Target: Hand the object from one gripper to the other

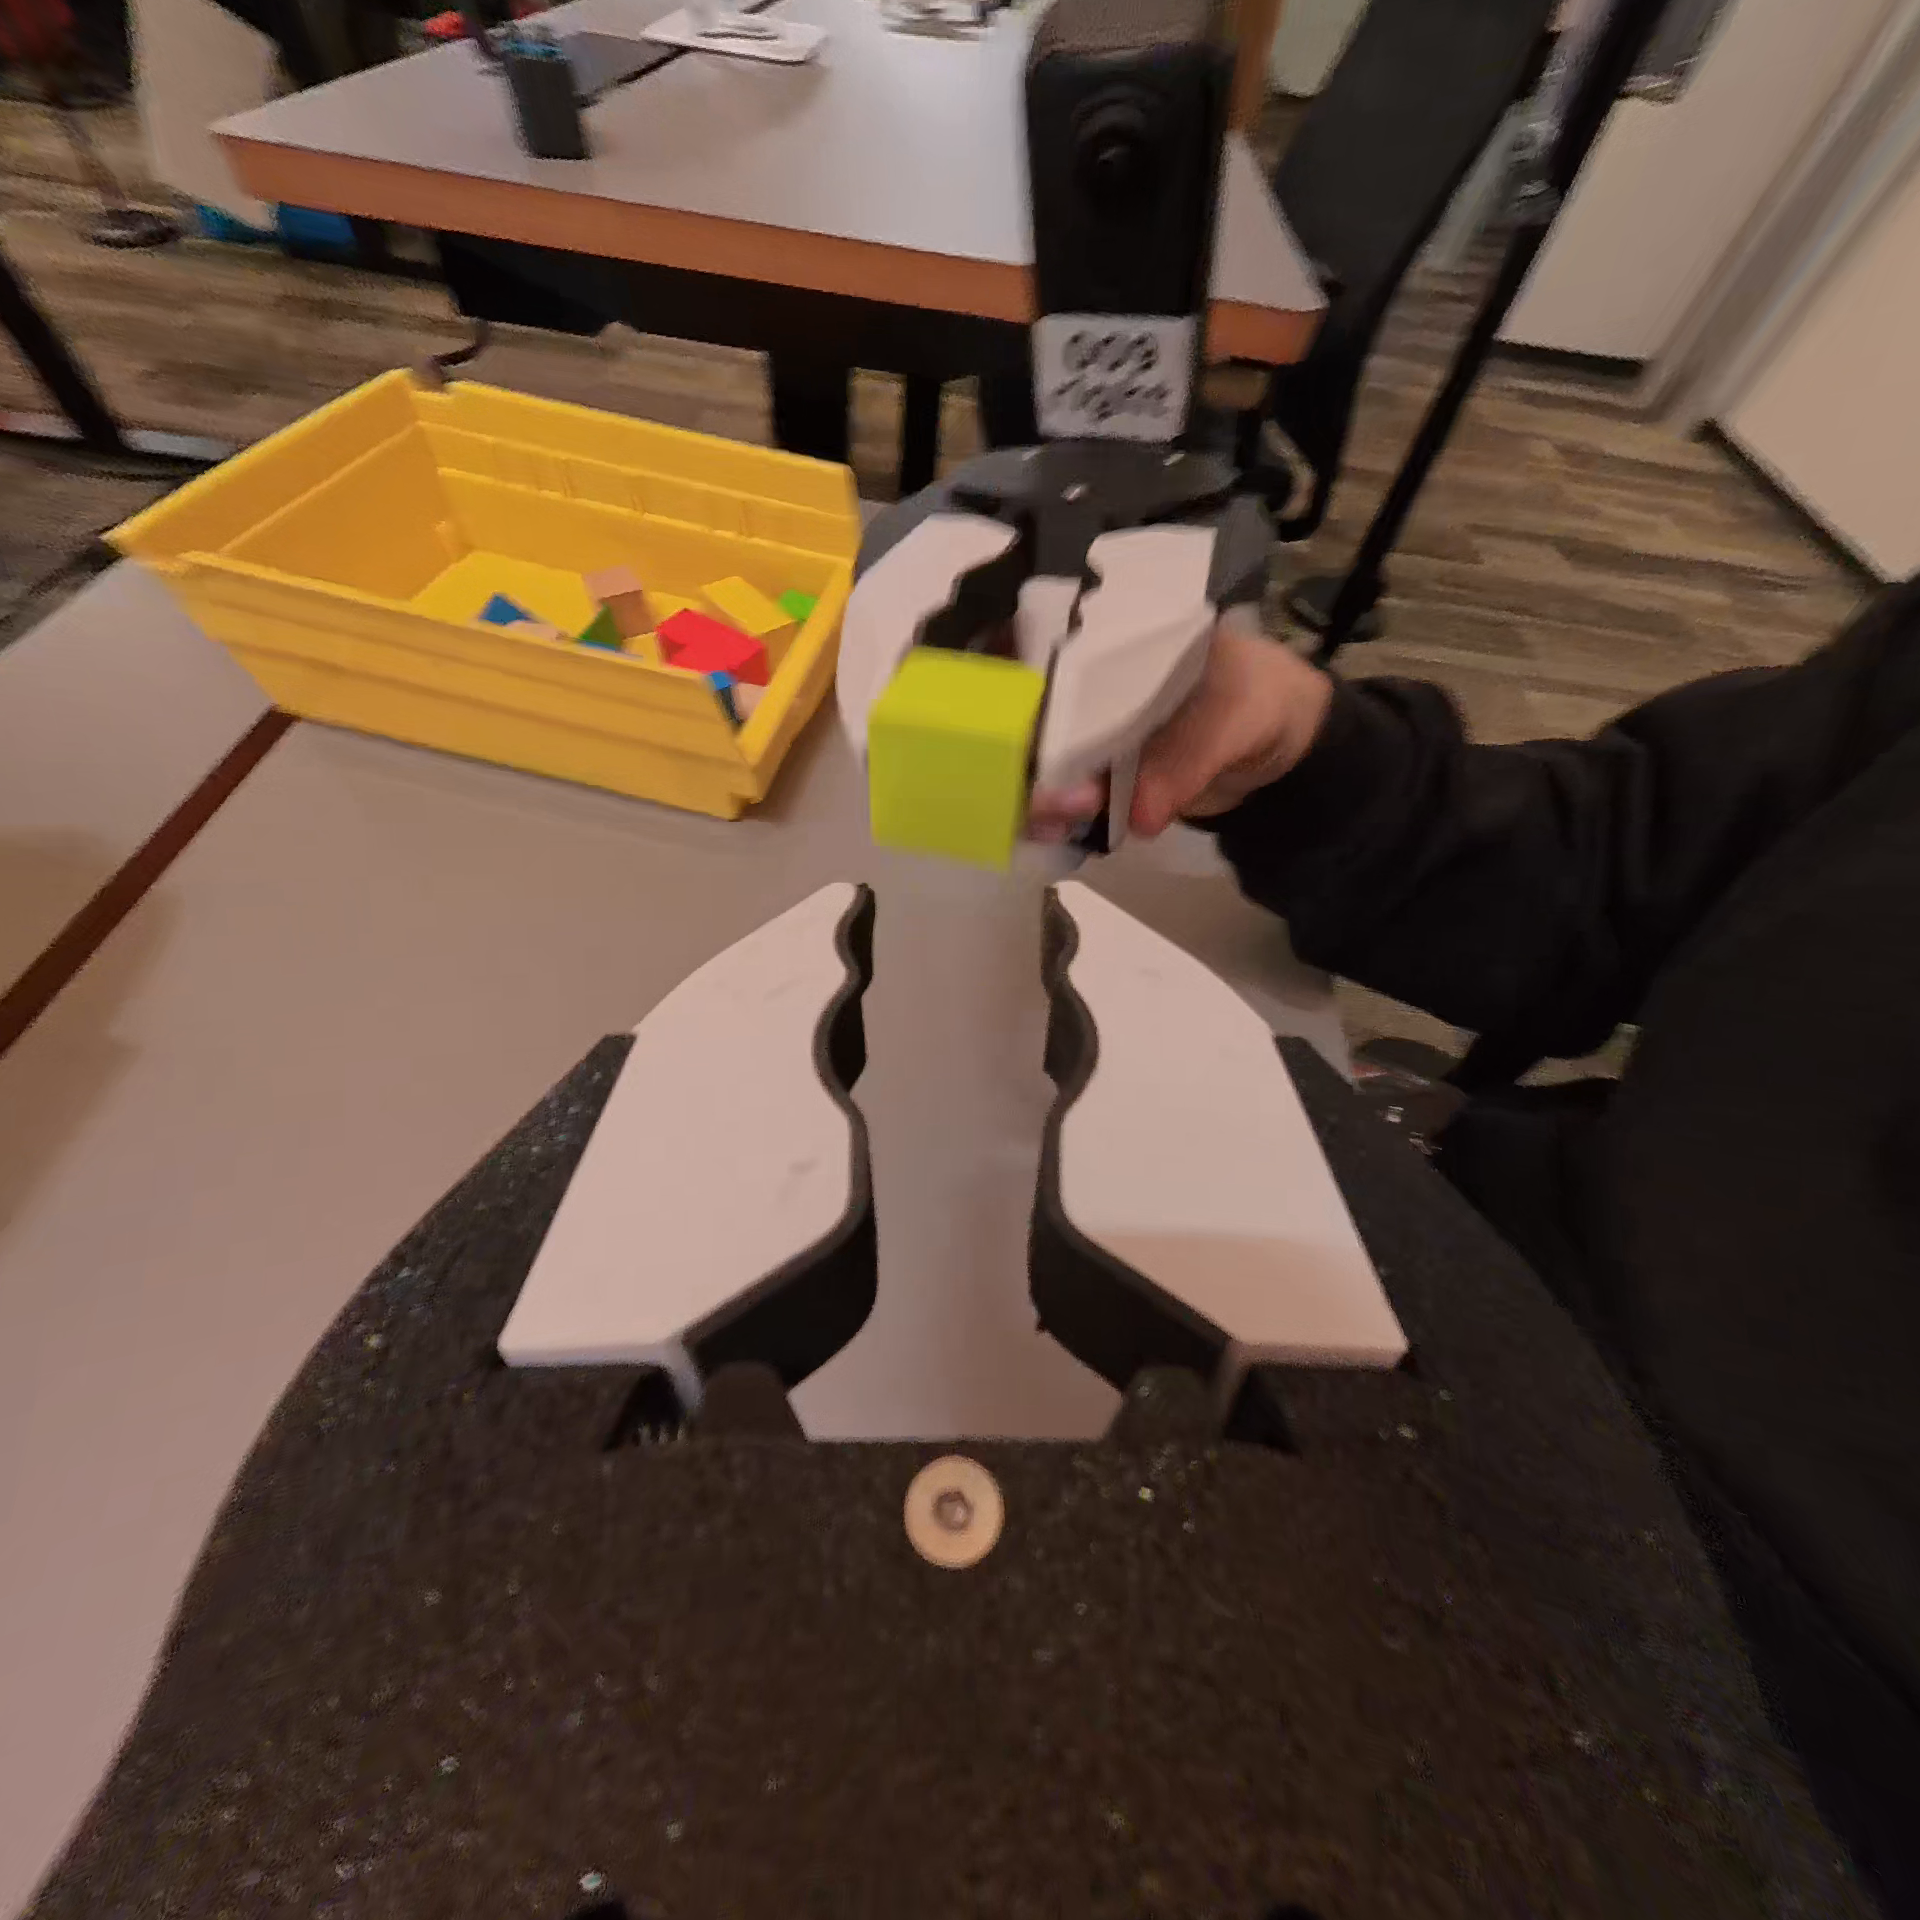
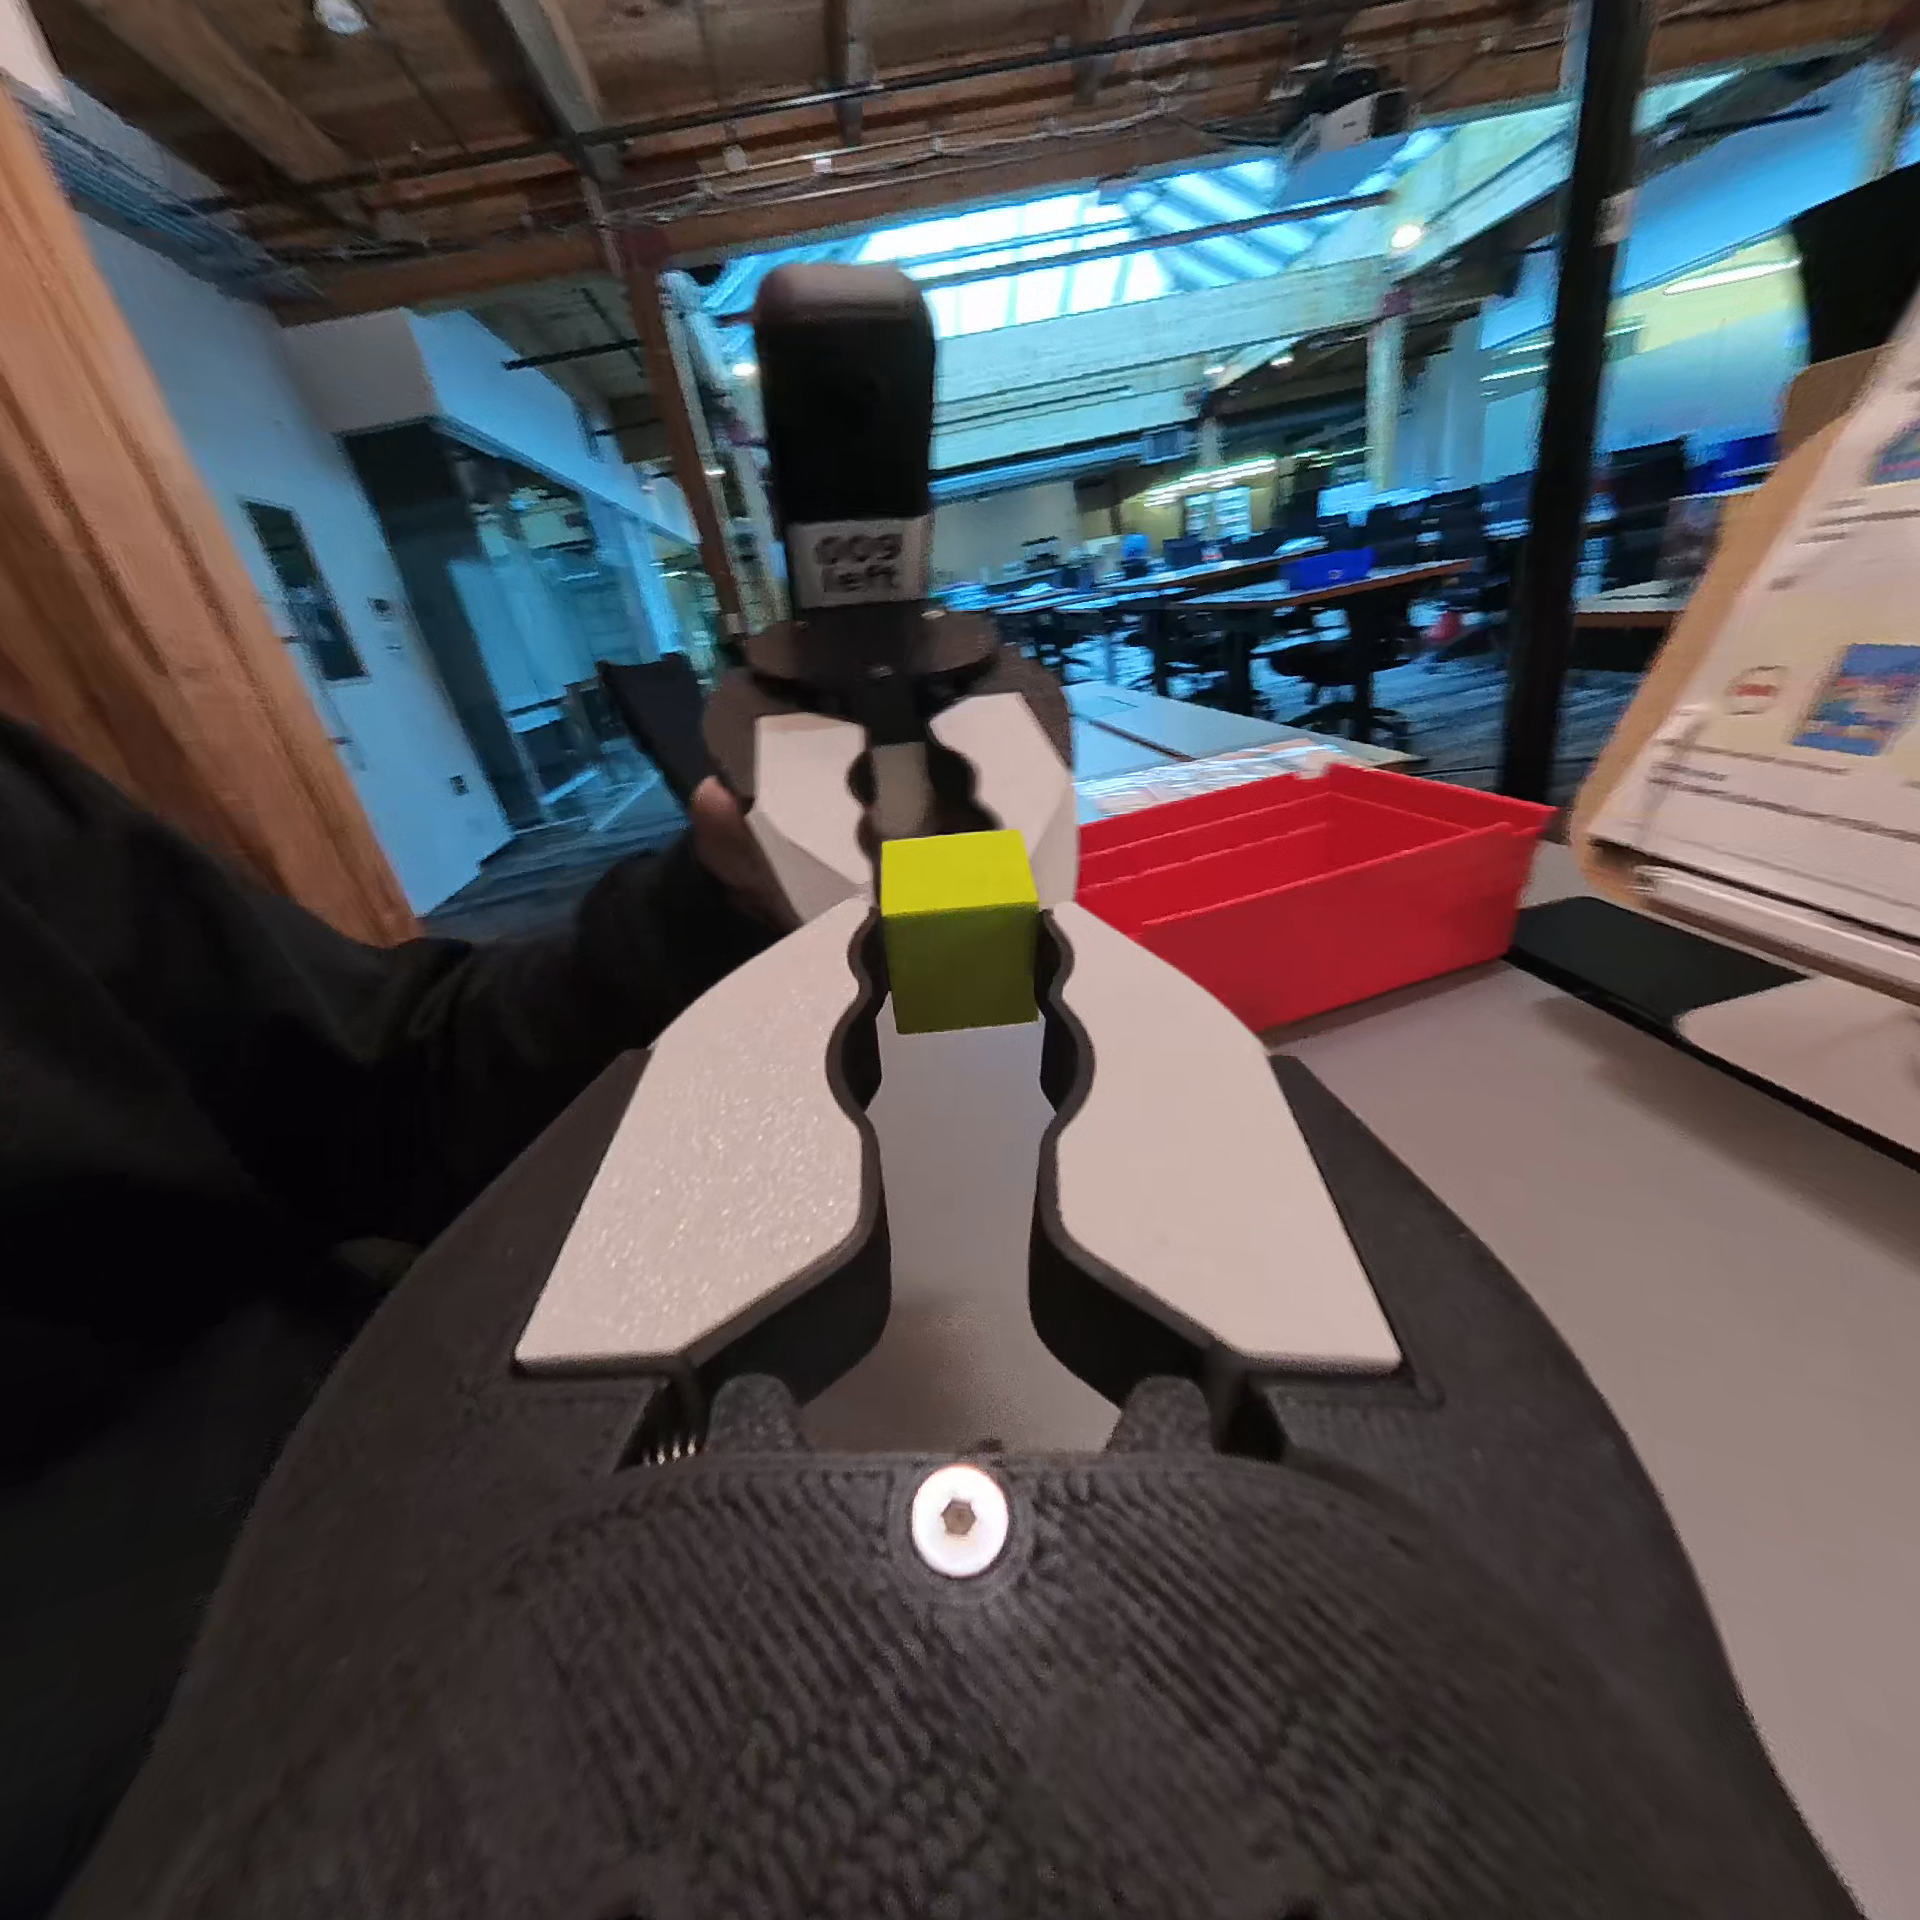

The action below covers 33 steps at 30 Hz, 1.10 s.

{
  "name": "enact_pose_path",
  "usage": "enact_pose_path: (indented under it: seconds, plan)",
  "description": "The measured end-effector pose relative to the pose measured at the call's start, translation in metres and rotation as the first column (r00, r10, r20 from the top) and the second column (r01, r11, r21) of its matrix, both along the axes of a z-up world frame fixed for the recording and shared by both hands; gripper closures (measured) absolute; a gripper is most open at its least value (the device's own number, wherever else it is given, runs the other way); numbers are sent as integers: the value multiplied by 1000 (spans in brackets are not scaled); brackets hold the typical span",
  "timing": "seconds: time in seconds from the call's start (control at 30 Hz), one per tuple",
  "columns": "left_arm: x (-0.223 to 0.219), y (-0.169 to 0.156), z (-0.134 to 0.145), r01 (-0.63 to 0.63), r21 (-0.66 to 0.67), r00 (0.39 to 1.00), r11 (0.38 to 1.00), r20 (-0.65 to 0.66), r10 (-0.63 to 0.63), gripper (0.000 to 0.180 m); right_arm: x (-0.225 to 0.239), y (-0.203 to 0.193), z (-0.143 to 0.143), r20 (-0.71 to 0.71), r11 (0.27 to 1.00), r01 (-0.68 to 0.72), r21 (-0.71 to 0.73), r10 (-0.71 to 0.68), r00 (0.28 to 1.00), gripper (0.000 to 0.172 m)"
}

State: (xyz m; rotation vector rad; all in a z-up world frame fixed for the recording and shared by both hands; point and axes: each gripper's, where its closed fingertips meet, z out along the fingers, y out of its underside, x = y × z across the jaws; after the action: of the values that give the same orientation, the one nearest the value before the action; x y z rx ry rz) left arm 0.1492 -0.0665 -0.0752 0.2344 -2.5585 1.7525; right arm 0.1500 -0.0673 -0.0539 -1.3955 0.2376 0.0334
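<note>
A lime-green cube (image 2: 958, 935) sits between the fingertips of my right gripper (image 2: 956, 925), and both pads press on its sides. The left wrist view shows the same cube (image 1: 951, 758) in the right gripper (image 1: 956, 764), held above the grey table (image 1: 416, 1039). My left gripper (image 1: 956, 904) is open with nothing between its fingers. Its fingertips stop just short of the cube. In the right wrist view the left gripper (image 2: 951, 862) faces mine from just behind the cube.
A yellow bin (image 1: 312, 582) with several coloured blocks stands at the left. A red bin (image 2: 1351, 914) stands at the right, with a cardboard box (image 2: 1766, 675) and a flat black device (image 2: 1642, 977) beside it. A person's hand (image 1: 1226, 738) holds the right gripper. Only a small space, under 4 cm, lies between the two pairs of fingers.
</note>
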Motion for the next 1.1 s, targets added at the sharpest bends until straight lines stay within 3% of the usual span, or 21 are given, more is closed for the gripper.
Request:
enact_pose_path:
  seconds: [0.13, 0.23, 0.33, 0.47, 0.63, 0.77, 0.93, 1.1]
  plan:
    - [29, 23, -10, -218, 33, 974, 975, 72, 216, 140, 55, -74, -4, -68, 937, 346, -37, -348, 935, 144]
    - [45, 49, -14, -357, 6, 931, 934, 92, 355, 143, 94, -179, -25, -157, 725, 676, -129, -688, 708, 144]
    - [51, 69, -21, -400, -43, 914, 915, 48, 402, 146, 108, -257, -53, -211, 544, 815, -201, -836, 506, 144]
    - [57, 89, -31, -437, -80, 899, 896, -22, 437, 147, 120, -286, -84, -208, 439, 843, -311, -897, 390, 144]
    - [57, 108, -38, -456, -107, 890, 884, -66, 451, 149, 157, -283, -117, -79, 358, 760, -543, -922, 378, 144]
    - [59, 123, -39, -476, -80, 879, 876, -68, 472, 148, 190, -292, -136, -105, 316, 681, -661, -937, 333, 144]
    - [64, 145, -41, -517, -47, 856, 855, -29, 516, 148, 210, -294, -163, -168, 321, 568, -758, -937, 305, 144]
    - [66, 158, -42, -530, -57, 847, 846, -75, 526, 148, 213, -297, -185, -211, 323, 519, -791, -941, 264, 143]
